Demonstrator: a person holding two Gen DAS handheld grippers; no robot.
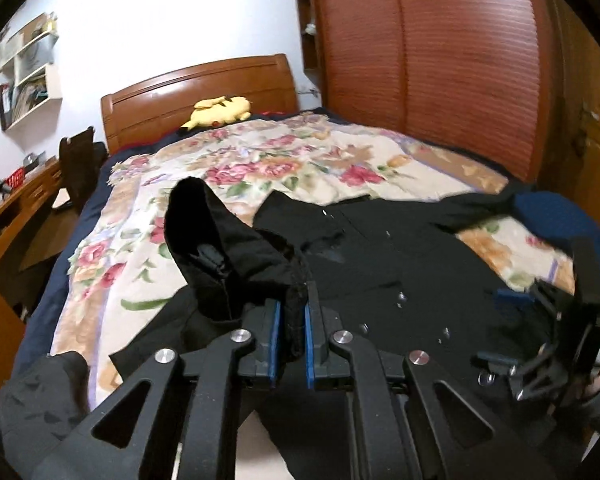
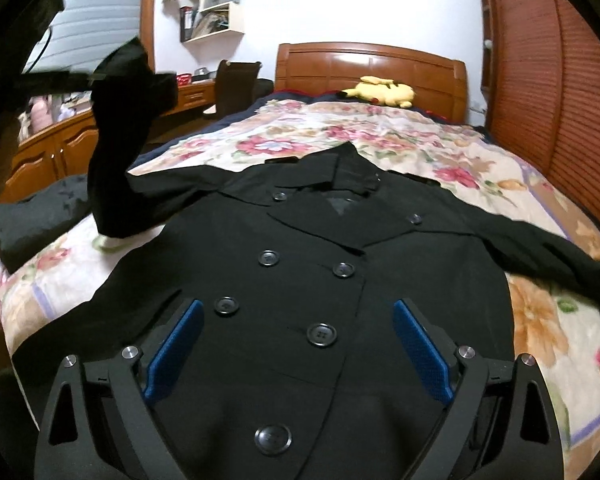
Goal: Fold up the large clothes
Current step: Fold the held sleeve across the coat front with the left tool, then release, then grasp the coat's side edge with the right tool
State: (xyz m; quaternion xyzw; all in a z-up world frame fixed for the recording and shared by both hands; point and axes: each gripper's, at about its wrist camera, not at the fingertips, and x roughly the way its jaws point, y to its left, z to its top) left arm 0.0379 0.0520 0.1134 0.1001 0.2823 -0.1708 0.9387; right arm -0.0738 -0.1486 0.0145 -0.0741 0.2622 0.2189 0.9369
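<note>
A black double-breasted coat lies front up, buttons showing, on the floral blanket of a bed. My left gripper is shut on the end of the coat's left sleeve, which it holds raised off the bed and bent over. In the right wrist view that sleeve rises steeply at the left toward the blurred left gripper. My right gripper stands open just above the coat's lower front, nothing pressed between its blue pads. It also shows at the right in the left wrist view.
A yellow plush toy lies by the wooden headboard. A red-brown slatted wardrobe runs along the bed's right side. A desk and chair stand left. A dark garment lies at the bed's left edge, blue cloth at its right.
</note>
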